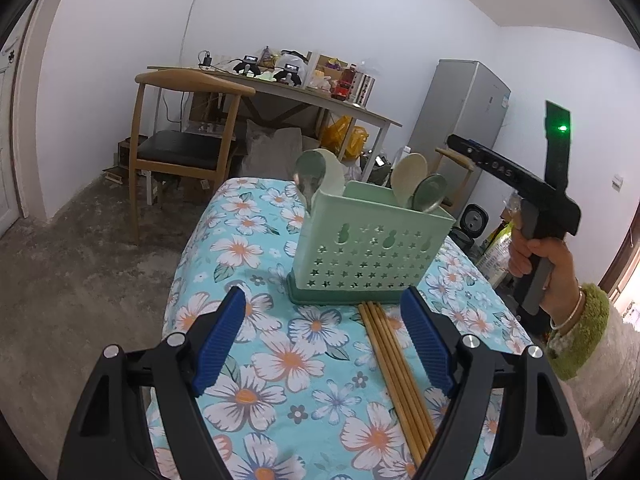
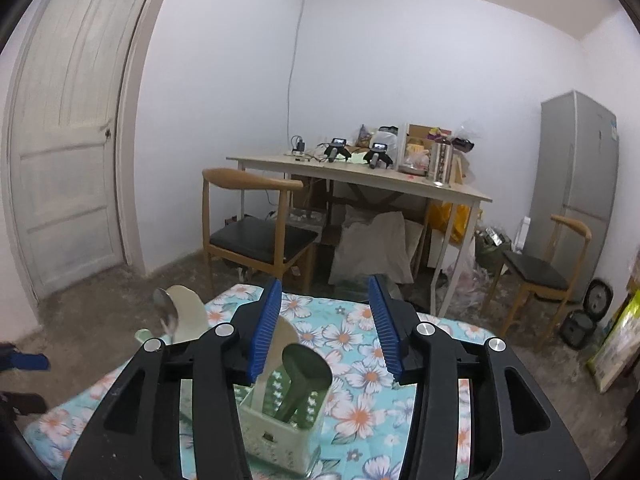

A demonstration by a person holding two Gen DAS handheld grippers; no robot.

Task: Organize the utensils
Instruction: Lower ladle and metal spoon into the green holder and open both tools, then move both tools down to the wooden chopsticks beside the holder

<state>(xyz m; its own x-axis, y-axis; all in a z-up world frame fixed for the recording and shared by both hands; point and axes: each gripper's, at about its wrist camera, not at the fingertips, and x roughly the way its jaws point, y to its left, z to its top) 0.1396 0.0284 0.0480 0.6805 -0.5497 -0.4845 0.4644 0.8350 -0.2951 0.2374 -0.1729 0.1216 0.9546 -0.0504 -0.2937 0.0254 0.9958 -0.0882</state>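
A pale green perforated utensil caddy [image 1: 368, 248] stands on the floral tablecloth [image 1: 248, 248]. It holds several spoons: a metal spoon [image 1: 310, 176] and a pale one at its left end, a cream spoon [image 1: 410, 174] and a greenish spoon [image 1: 430, 194] at its right end. A bundle of wooden chopsticks [image 1: 400, 368] lies on the cloth in front of the caddy, between the fingers of my left gripper [image 1: 324, 300], which is open and grips nothing. My right gripper [image 2: 324, 284] hovers open above the caddy [image 2: 280, 436] and a dark green spoon [image 2: 306, 372], with nothing between its pads.
A person's hand [image 1: 536, 256] in a green cuff holds the right gripper beside the caddy. Beyond the cloth-covered table are a cluttered wooden table [image 2: 360, 180], two wooden chairs [image 2: 256, 236], a grey fridge [image 2: 576, 184], a white door [image 2: 68, 128] and a rice cooker [image 2: 584, 320].
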